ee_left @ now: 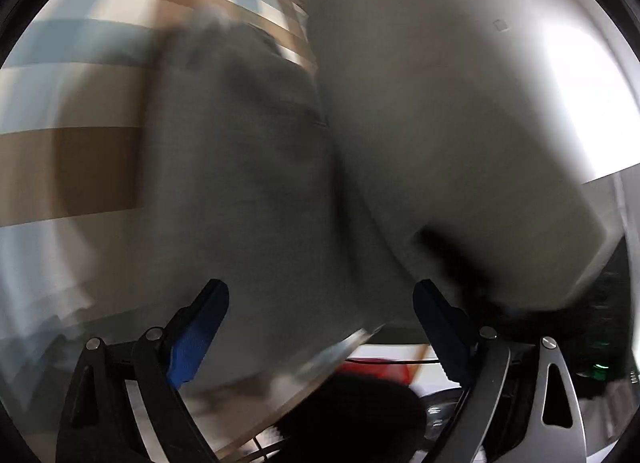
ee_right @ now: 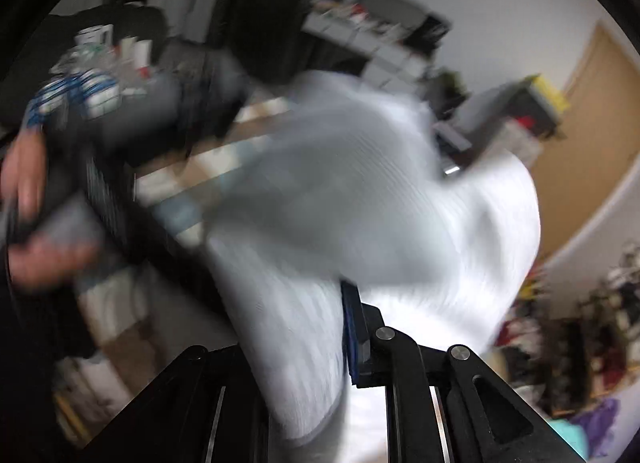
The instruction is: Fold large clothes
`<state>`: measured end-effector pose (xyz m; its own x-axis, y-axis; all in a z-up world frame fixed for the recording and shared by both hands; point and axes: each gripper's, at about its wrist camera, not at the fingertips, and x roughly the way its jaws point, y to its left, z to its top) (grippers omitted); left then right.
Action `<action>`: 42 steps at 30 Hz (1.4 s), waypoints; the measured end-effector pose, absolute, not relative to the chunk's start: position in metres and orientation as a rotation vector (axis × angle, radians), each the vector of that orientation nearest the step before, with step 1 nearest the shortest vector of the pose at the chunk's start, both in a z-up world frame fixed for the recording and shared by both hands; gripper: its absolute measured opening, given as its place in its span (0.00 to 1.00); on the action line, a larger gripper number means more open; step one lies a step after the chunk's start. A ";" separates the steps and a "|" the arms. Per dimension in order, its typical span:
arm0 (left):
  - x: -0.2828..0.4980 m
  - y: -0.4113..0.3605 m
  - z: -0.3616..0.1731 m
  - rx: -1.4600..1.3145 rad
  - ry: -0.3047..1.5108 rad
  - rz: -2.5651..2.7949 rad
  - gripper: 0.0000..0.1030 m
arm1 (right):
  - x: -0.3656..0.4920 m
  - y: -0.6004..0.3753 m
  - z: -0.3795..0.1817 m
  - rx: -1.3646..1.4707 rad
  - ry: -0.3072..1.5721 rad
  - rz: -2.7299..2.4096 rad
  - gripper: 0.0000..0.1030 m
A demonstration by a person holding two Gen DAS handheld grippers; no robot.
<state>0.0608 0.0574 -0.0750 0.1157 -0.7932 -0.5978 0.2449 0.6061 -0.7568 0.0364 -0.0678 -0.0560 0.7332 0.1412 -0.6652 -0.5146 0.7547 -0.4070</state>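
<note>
Right gripper (ee_right: 340, 327) pinches white ribbed knit garment (ee_right: 400, 223) mid-frame; left gripper (ee_left: 320, 327) wide, empty. Mid-lift; next, grab free edge.

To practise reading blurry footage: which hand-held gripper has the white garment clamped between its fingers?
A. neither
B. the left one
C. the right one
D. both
C: the right hand-held gripper is shut on the white garment, while the left hand-held gripper stands wide open with nothing pinched.
</note>
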 end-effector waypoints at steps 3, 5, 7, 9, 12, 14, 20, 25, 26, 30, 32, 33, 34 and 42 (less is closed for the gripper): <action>0.048 0.089 -0.075 -0.481 1.227 -0.764 0.88 | 0.039 -0.052 -0.092 -0.532 0.756 0.445 0.20; 0.043 0.101 -0.079 -0.473 1.240 -0.736 0.89 | 0.038 -0.046 -0.110 -0.510 0.772 0.425 0.26; 0.039 0.106 -0.078 -0.454 1.240 -0.712 0.88 | 0.037 -0.048 -0.114 -0.451 0.782 0.413 0.36; 0.034 0.105 -0.072 -0.459 1.209 -0.710 0.88 | 0.038 -0.056 -0.115 -0.337 0.799 0.398 0.37; 0.040 0.110 -0.063 -0.537 1.122 -0.722 0.89 | 0.032 -0.064 -0.114 -0.245 0.805 0.405 0.46; 0.048 0.111 -0.053 -0.571 1.077 -0.709 0.89 | 0.026 -0.063 -0.113 -0.215 0.791 0.412 0.51; 0.083 0.061 -0.053 -0.466 1.178 -0.740 0.89 | 0.019 -0.061 -0.120 0.007 0.838 0.554 0.61; 0.112 0.020 -0.076 -0.351 1.309 -0.705 0.89 | 0.011 -0.091 -0.112 0.209 0.846 0.654 0.55; 0.118 0.013 -0.079 -0.339 1.325 -0.702 0.89 | 0.011 -0.101 -0.109 0.285 0.850 0.708 0.55; 0.133 0.001 -0.092 -0.378 1.398 -0.708 0.88 | 0.002 -0.138 -0.099 0.492 0.802 0.821 0.55; 0.131 0.000 -0.092 -0.394 1.412 -0.729 0.57 | -0.005 -0.158 -0.095 0.594 0.745 0.859 0.56; 0.132 -0.001 -0.092 -0.417 1.423 -0.773 0.45 | -0.007 -0.167 -0.094 0.638 0.717 0.870 0.56; 0.131 0.000 -0.087 -0.422 1.425 -0.780 0.40 | -0.009 -0.173 -0.092 0.669 0.697 0.874 0.56; 0.128 0.017 -0.048 -0.361 1.342 -0.788 0.10 | 0.000 -0.236 -0.119 0.972 0.653 0.751 0.70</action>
<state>0.1279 0.0171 -0.0480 0.0257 -0.6877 -0.7255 0.2979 0.6981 -0.6511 -0.0002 -0.2356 -0.1187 0.5797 0.8006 -0.1518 -0.2623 0.3597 0.8954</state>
